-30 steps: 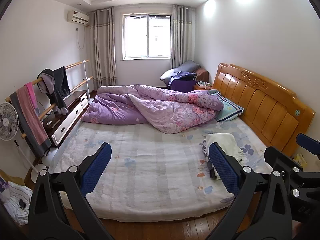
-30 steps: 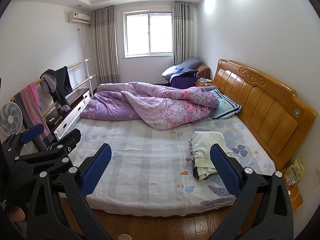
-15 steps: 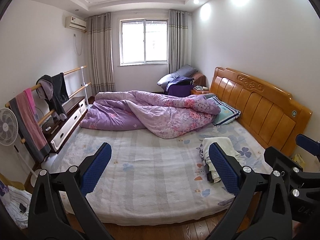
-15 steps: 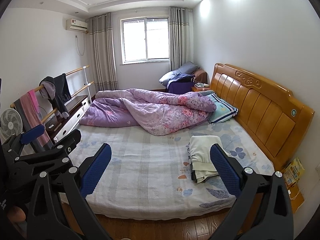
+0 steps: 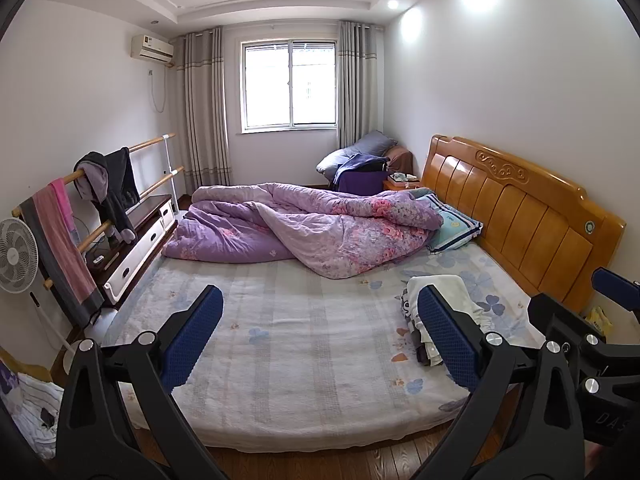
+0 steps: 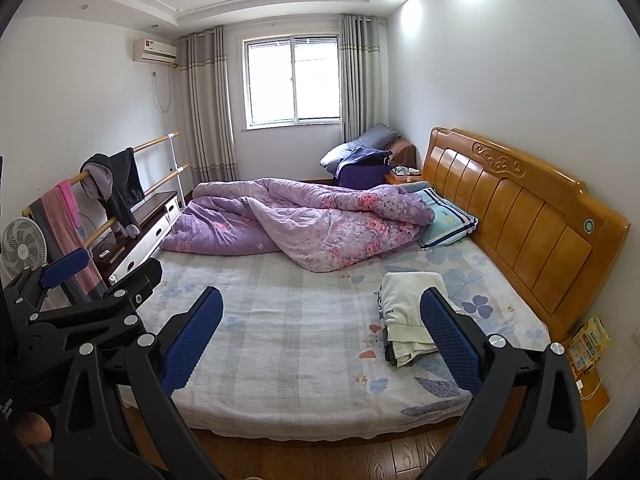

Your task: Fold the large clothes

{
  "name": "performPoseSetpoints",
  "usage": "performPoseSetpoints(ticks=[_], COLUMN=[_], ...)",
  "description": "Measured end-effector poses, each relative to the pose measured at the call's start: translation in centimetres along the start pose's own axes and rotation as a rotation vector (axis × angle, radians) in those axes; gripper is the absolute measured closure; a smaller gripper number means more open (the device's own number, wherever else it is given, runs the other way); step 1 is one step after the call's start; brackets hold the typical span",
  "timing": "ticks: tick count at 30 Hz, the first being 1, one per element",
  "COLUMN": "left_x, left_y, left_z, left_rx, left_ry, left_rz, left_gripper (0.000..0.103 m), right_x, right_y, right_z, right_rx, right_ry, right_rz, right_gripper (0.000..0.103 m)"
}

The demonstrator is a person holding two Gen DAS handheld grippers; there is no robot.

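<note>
Both hand-held grippers, left [image 5: 320, 336] and right [image 6: 320, 336], hang spread wide, holding nothing. The cream folded fabric stack [image 6: 408, 312] lies ahead-right on the bed, nearer the right one.

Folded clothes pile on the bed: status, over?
Left claw and right claw open, empty, off the bed. Folded pile untouched near headboard. Purple quilt bunched beyond.

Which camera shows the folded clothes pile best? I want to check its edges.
The right wrist view: the folded clothes pile shows mostly clear, its near right corner behind a finger. In the left wrist view, the left gripper's finger covers much of the pile.
</note>
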State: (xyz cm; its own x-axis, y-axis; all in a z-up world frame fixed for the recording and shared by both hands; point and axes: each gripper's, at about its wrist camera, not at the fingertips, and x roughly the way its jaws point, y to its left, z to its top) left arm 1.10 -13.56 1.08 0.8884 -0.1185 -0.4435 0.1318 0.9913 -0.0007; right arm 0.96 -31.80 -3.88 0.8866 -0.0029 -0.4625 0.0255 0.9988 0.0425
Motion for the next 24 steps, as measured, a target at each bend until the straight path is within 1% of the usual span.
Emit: performPoseSetpoints(ticks=[18, 24], left_x=[0.29, 0.18], left_y=[0.26, 0.03], left_z=[0.07, -0.03], left_rx=[-0.019, -0.021], left_ry=[0.013, 0.008], left_rz=[0.000, 0.015], left_gripper=[0.005, 0.005], right_x=[0.02, 0.15], right_y=[0.71, 0.65], right_z=[0.56, 0.64], right_rx=[-0.008, -0.006], right_ry=[0.005, 0.004], right_rz=[0.006, 0.008], right_gripper=[0.008, 0.008])
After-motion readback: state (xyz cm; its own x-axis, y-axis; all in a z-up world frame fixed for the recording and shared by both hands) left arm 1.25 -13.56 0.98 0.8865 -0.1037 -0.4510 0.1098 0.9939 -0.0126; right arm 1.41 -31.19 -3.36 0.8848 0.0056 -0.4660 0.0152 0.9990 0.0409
